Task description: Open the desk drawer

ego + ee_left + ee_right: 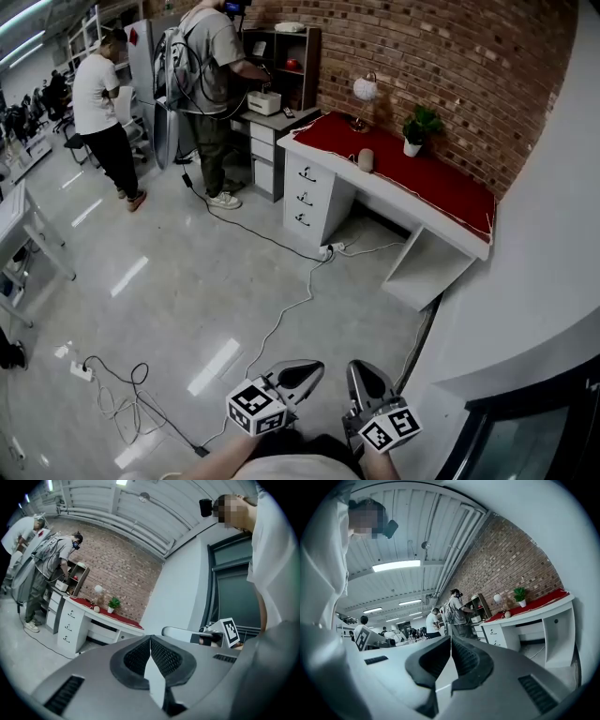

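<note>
Two grippers, left gripper (305, 373) and right gripper (364, 375), jaws together on nothing; desk drawers (305, 197), stacked vertically, well ahead of both tips, seemingly more in line with the left.

three white desk drawers (305, 197), all closed

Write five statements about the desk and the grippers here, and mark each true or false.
1. The left gripper and right gripper are both well short of the desk. True.
2. The desk's three drawers are all shut. True.
3. The left gripper grips a drawer handle. False: its jaws are together on nothing.
4. The desk top is blue. False: it is red.
5. A potted plant stands on the desk. True.
</note>
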